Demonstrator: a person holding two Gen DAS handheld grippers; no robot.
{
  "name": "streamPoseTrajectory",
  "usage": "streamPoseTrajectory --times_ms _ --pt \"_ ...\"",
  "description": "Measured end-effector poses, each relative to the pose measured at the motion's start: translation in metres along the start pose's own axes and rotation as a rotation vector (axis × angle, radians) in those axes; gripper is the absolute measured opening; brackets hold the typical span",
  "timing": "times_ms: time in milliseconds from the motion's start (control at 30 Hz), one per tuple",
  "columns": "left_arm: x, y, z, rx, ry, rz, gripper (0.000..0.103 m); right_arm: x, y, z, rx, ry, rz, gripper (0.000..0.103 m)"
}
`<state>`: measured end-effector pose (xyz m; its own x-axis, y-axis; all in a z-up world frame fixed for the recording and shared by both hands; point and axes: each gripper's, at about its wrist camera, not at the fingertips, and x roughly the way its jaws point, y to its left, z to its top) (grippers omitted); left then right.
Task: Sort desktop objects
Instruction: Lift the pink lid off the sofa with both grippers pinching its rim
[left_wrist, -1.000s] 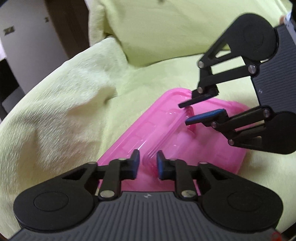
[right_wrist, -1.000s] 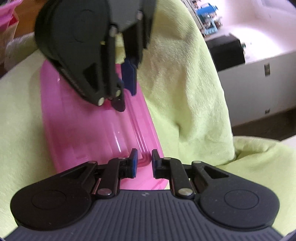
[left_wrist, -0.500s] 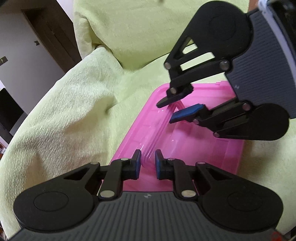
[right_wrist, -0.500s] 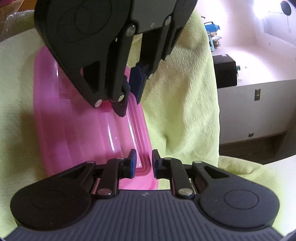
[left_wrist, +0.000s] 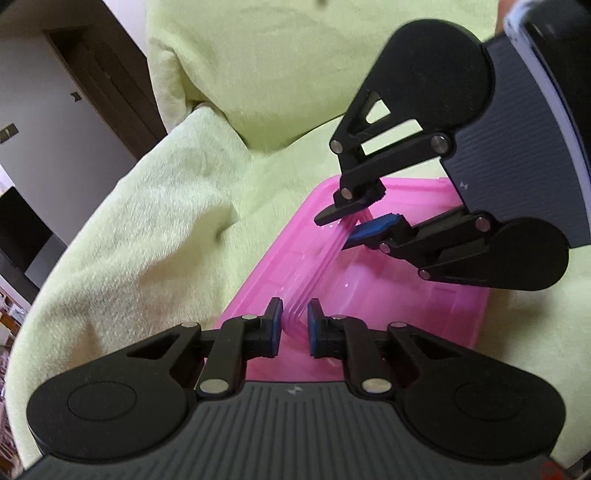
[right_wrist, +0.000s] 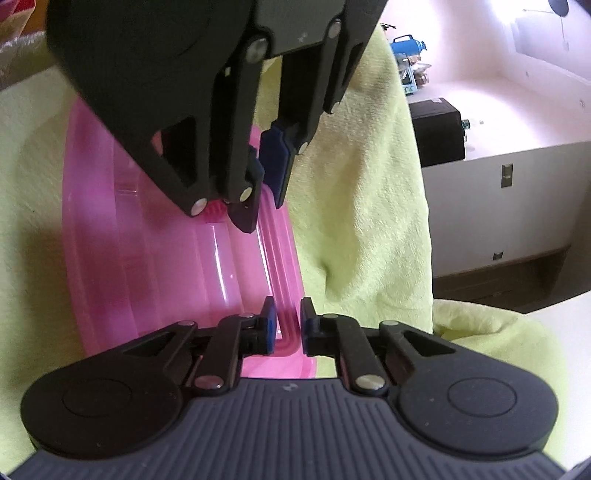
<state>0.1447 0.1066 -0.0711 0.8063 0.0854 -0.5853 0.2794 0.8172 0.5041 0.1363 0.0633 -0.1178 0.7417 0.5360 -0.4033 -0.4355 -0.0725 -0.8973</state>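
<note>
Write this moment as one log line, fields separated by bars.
left gripper: shut on pink bin rim | right gripper: shut on same rim | green blanket underneath

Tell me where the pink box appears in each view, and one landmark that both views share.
Left wrist view: the pink box lies lower centre to right, its rim between the left tongs.
Right wrist view: the box lies left of centre, its rim between the right tongs.
Shared landmark: the green blanket under it.

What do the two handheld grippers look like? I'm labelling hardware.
Both the left gripper and the right gripper match: black linkage fingers with silver pivot pins, blue pads, round black side discs and a ribbed dark grey body. No cables or sleeves are visible.
</note>
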Motion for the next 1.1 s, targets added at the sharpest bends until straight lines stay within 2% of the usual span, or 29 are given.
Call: streamPoseTrajectory --times_ms 200,367,767,1100 --pt "-0.023 -0.009 0.006 -0.003 -0.019 0.003 0.014 -0.032 -0.003 -0.001 0.002 0.005 -0.011 0.010" --pt "-0.059 -0.015 0.007 -0.016 -0.025 0.008 0.014 -0.068 -0.008 0.014 0.002 -0.008 -0.017 0.010" --pt "-0.203 -0.012 -0.012 -0.019 -0.050 0.062 0.013 -0.188 -0.024 0.092 0.009 -0.065 -0.063 0.010" --pt "-0.296 -0.025 -0.059 -0.010 -0.016 0.102 0.012 -0.266 0.002 0.157 0.021 -0.133 -0.068 0.011"
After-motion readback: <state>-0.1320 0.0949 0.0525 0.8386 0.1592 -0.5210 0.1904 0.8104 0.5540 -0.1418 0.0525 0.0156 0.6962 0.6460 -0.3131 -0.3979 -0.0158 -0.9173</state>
